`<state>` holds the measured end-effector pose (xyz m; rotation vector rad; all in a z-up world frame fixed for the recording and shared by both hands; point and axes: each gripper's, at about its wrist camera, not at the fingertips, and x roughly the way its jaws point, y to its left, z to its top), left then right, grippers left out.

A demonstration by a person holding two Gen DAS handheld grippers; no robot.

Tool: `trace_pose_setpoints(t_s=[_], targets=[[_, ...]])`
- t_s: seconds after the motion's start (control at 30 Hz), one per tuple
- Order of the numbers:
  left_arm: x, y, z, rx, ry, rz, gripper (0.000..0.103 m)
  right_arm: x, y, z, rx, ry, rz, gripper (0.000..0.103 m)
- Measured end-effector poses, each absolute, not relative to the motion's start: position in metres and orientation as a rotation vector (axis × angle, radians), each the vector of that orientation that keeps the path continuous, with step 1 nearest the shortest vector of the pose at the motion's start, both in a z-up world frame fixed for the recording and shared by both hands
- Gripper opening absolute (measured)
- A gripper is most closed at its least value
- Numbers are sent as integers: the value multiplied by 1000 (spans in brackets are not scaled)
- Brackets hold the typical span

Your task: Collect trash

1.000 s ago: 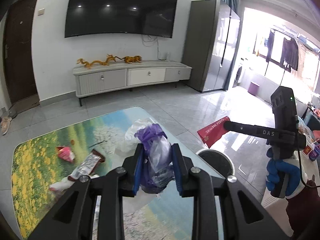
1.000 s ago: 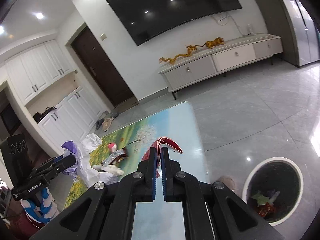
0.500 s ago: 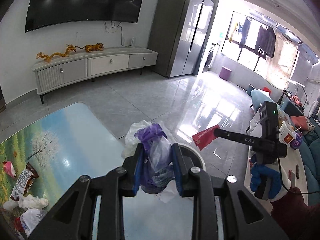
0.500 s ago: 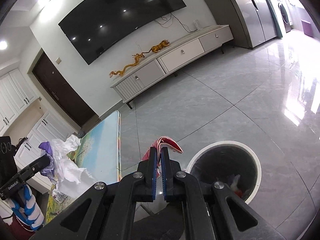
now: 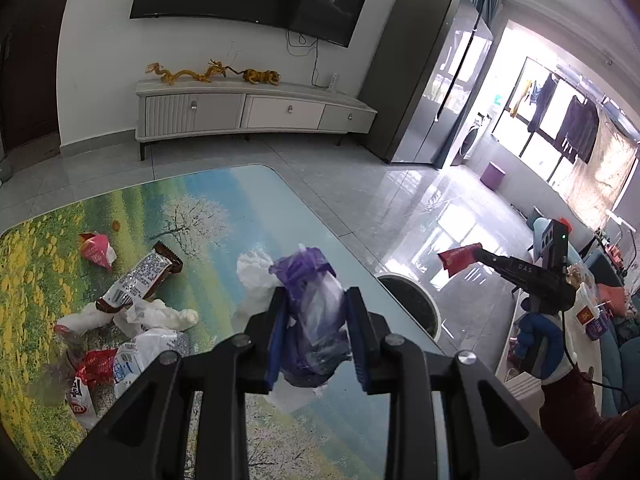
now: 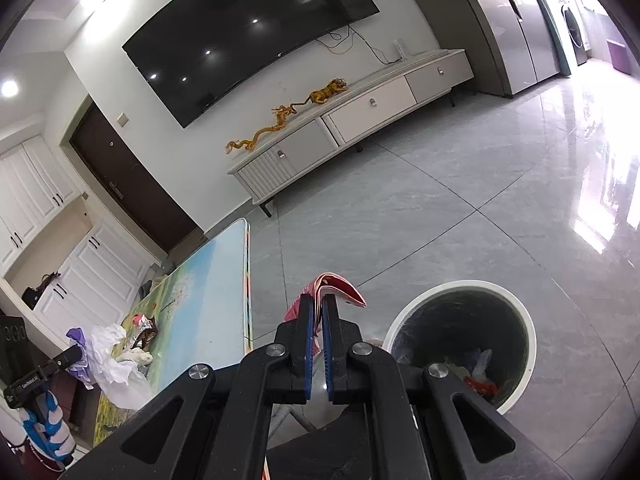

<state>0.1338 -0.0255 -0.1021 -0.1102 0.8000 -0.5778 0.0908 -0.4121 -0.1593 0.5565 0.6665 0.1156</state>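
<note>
My left gripper point(image 5: 316, 295) is shut on a bundle of purple and clear plastic bags point(image 5: 306, 270), held above the picture-printed table point(image 5: 224, 200); white plastic hangs from the bundle. The right wrist view shows this gripper point(image 6: 74, 354) low at the left with the bags point(image 6: 108, 354). My right gripper point(image 6: 317, 300) is shut on a red wrapper point(image 6: 340, 286) over the floor, just left of the white-rimmed trash bin point(image 6: 524, 320). In the left wrist view the bin point(image 5: 430, 312) stands past the table edge, with the right gripper point(image 5: 478, 254) and the wrapper point(image 5: 458, 258) above it.
Loose trash lies on the table's left: a brown-and-white wrapper point(image 5: 140, 276), a pink wrapper point(image 5: 96, 246), crumpled white tissue point(image 5: 160, 316) and a red-and-white packet point(image 5: 100, 364). The bin holds several scraps point(image 6: 478, 372). A TV cabinet point(image 5: 256, 110) stands at the far wall, across grey floor tiles.
My right gripper carried the red wrapper from over the table to beside the bin, then held still. My left gripper swung toward the bin with the bags, then back over the table.
</note>
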Motion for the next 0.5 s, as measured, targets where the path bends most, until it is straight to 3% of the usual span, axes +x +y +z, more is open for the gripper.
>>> trace_pose_setpoints(t_s=[0.5], targets=[[142,29,-118,-328,844,-547,28,91,-410,-160,558,676,111,5]])
